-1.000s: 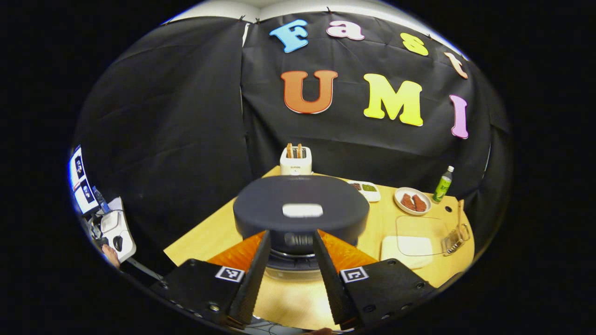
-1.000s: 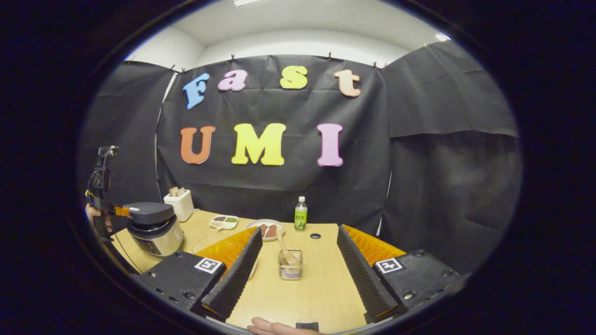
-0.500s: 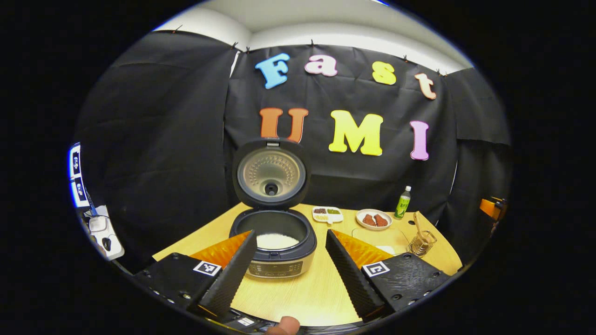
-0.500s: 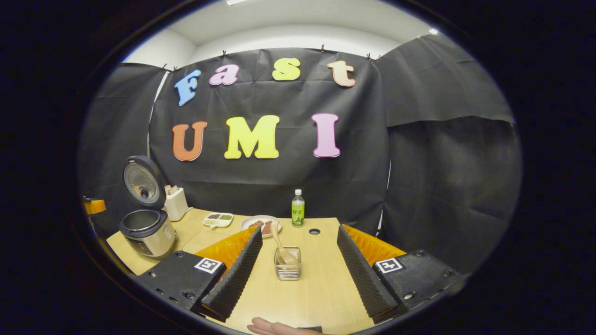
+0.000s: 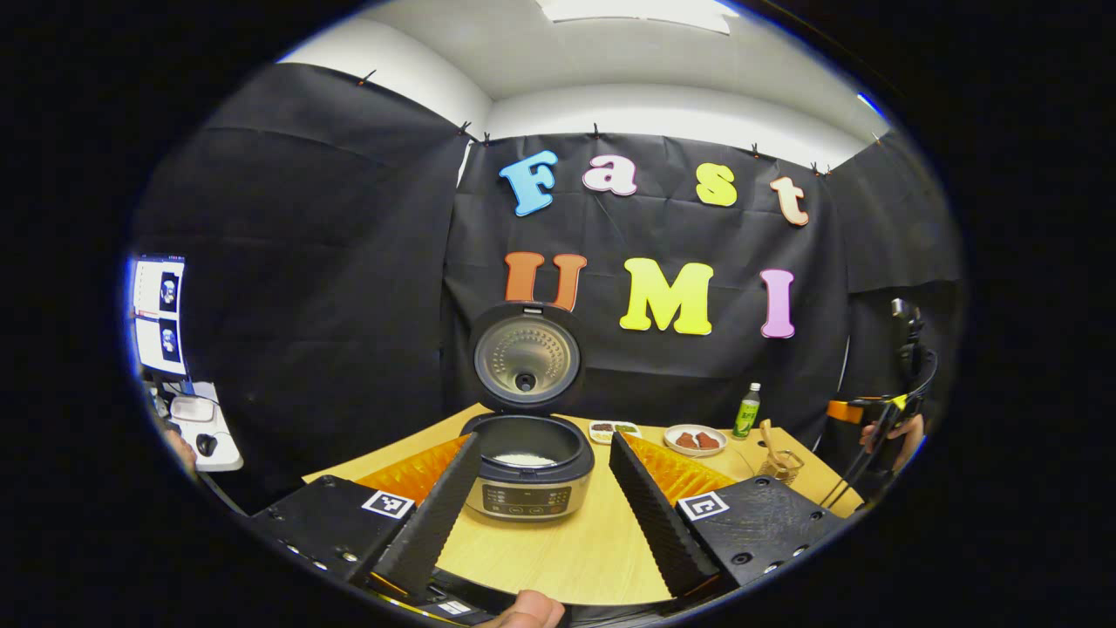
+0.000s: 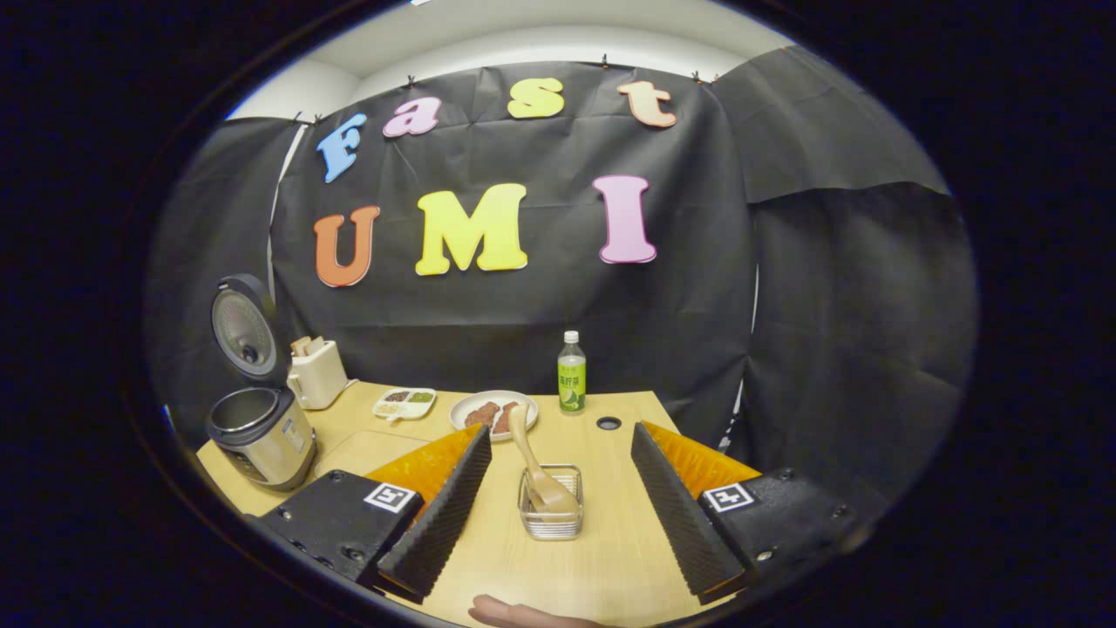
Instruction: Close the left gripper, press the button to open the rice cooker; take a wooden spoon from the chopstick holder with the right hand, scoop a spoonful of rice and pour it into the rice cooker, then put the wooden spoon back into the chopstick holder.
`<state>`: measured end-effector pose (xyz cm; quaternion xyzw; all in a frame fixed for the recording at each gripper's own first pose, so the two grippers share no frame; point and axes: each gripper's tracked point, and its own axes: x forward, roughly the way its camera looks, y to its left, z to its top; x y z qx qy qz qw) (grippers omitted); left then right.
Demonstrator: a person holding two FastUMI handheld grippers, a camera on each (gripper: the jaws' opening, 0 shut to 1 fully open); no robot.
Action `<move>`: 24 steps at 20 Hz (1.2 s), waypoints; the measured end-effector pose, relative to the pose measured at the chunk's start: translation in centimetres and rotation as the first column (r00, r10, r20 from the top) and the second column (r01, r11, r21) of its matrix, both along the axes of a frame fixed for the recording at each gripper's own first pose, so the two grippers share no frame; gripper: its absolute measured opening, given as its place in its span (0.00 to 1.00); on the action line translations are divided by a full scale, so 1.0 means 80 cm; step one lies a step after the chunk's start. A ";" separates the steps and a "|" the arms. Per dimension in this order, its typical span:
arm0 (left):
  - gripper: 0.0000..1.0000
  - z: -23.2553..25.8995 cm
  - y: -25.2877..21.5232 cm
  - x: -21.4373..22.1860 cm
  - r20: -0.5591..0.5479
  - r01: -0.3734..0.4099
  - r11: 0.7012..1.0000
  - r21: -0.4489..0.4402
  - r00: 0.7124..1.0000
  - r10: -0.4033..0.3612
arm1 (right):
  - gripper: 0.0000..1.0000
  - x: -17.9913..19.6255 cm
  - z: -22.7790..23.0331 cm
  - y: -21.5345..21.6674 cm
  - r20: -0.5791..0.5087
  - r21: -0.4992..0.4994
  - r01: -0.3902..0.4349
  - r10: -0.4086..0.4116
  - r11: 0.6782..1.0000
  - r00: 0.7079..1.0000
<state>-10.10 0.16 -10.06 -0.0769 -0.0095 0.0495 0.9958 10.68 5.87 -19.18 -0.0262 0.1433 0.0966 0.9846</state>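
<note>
1. One rice cooker [image 5: 527, 475] stands lid-up on the desk [image 5: 567, 558], white rice inside.
2. One wooden spoon [image 6: 532, 458] leans toward 11 o'clock in one chopstick holder [image 6: 551, 515], bare desk all around.
3. Left gripper [image 5: 545, 510] fingers spread wide, empty.
4. Right gripper [image 6: 558, 515] fingers likewise apart, flanking the holder without touching.

Table [image 6: 610, 541]: light wood. Toward its far edge stand a green bottle [image 6: 571, 373], a plate of brown food [image 6: 493, 411], a small divided dish [image 6: 404, 403] and a white toaster [image 6: 317, 370]. Monitor [image 5: 159, 314] at the left gripper view's left margin.
</note>
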 end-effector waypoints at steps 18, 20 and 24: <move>0.94 -0.030 0.029 -0.007 -0.008 -0.083 0.991 0.105 0.996 0.085 | 0.97 0.156 -0.176 0.087 -0.282 -0.016 -0.100 0.092 0.995 0.955; 0.94 -0.034 0.026 0.001 -0.018 -0.068 0.992 0.103 0.997 0.070 | 0.97 0.168 -0.194 0.095 -0.333 -0.004 -0.110 0.102 0.994 0.937; 0.95 -0.039 0.039 0.006 -0.035 -0.089 0.990 0.105 0.995 0.093 | 0.46 0.175 -0.194 0.089 -0.362 -0.036 -0.155 0.132 0.987 0.923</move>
